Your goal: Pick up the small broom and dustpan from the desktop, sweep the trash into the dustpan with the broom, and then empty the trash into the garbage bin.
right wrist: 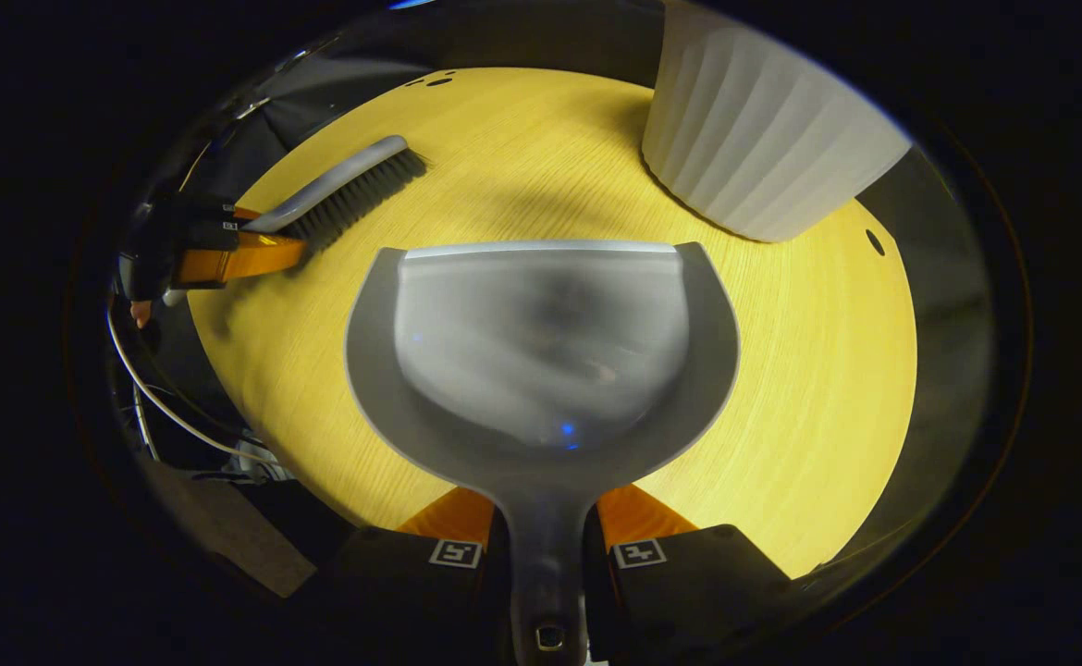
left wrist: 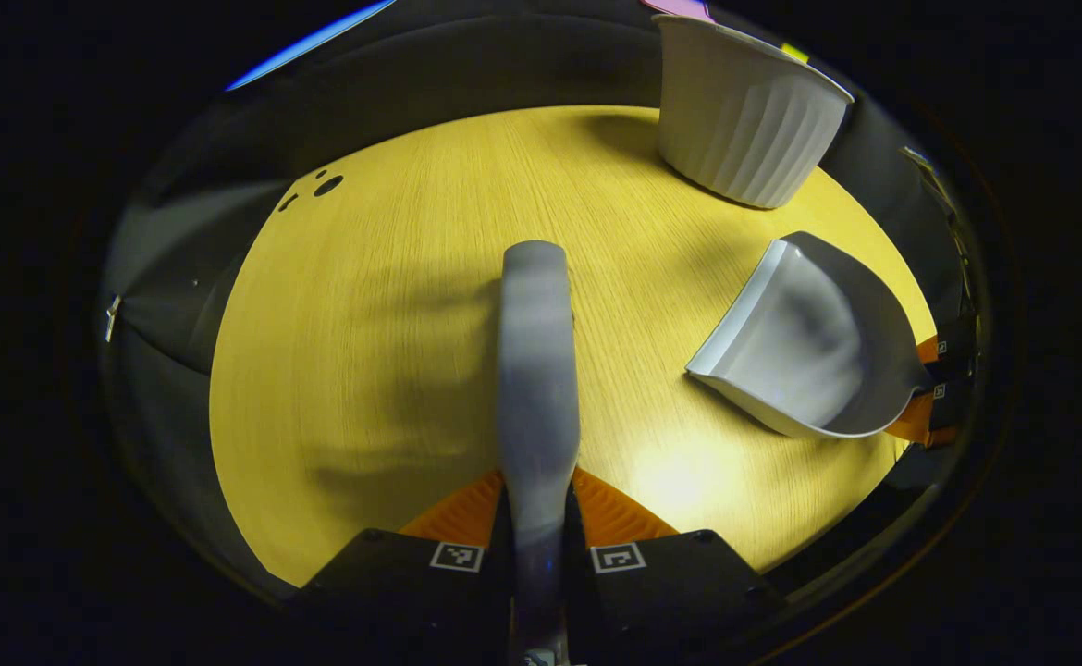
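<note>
Nearest in the left gripper view, the grey broom (left wrist: 535, 370) is pinched by its handle in the left claw (left wrist: 537, 518), its back extended over the yellow wood-grain tabletop (left wrist: 365, 351). In the right gripper view, the grey dustpan (right wrist: 541, 342) is clamped by its handle in the right claw (right wrist: 543, 536), its scoop seen open above the tabletop. Beyond it, a white ribbed garbage bin (right wrist: 763, 148) is stood near the far edge
</note>
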`<action>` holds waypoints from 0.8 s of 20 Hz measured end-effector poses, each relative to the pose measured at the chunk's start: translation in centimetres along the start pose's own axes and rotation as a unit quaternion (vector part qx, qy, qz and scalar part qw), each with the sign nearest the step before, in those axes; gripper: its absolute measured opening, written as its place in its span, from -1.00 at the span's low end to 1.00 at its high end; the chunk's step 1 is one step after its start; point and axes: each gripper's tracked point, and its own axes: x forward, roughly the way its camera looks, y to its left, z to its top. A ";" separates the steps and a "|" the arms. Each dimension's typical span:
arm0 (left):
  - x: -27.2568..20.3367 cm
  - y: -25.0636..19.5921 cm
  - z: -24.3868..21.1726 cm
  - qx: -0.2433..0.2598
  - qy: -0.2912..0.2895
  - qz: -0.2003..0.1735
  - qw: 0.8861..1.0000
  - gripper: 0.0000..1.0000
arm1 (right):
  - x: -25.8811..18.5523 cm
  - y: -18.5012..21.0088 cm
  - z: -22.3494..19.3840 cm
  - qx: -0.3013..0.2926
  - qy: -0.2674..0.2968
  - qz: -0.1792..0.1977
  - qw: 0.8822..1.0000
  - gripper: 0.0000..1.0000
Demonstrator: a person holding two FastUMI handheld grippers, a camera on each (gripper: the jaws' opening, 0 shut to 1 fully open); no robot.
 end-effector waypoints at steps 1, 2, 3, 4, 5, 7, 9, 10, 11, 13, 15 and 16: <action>0.1 0.1 -0.1 0.003 0.002 -0.001 1.000 -0.44 | 0.1 0.0 -0.2 0.001 0.001 0.000 1.000 -0.26; 0.1 0.2 -0.2 0.003 0.006 -0.002 1.000 -0.43 | 0.0 0.1 -0.2 0.003 0.001 0.000 1.000 -0.16; 0.1 0.1 -0.3 0.002 0.009 -0.002 1.000 -0.43 | 0.0 0.1 -0.3 0.005 0.002 0.000 1.000 -0.13; 0.0 0.1 -0.4 0.001 0.015 -0.003 1.000 -0.41 | 0.0 0.1 -0.5 0.005 0.007 0.000 1.000 -0.23; -0.1 0.1 -0.6 0.000 0.017 -0.003 1.000 -0.41 | -0.1 0.2 -0.7 0.005 0.005 0.001 1.000 -0.06; -0.3 -0.3 -0.8 0.000 0.017 -0.007 1.000 -0.37 | -0.4 0.3 -0.7 0.010 0.001 0.006 1.000 -0.14; -0.6 -0.4 -0.7 0.006 0.016 -0.009 1.000 -0.26 | -1.1 0.4 -0.8 0.016 0.000 0.009 1.000 -0.10; -0.8 -0.4 -0.8 0.011 0.013 -0.008 1.000 0.08 | -1.4 0.4 -0.9 0.021 -0.001 0.010 1.000 -0.05; -1.0 -0.4 -0.7 0.016 0.010 -0.009 1.000 0.18 | -1.9 0.6 -0.9 0.024 -0.003 0.011 1.000 0.00; -1.5 -0.8 -0.8 0.027 0.006 -0.012 1.000 0.43 | -3.2 0.7 -0.7 0.030 -0.015 0.016 0.999 0.04; -2.2 -0.8 -0.5 0.034 -0.004 -0.012 0.999 0.50 | -4.8 0.6 -0.2 0.031 -0.033 0.014 0.999 0.11; -2.7 -0.6 -0.3 0.035 -0.011 -0.010 0.999 0.55 | -5.8 0.4 0.1 0.031 -0.043 0.010 0.999 0.12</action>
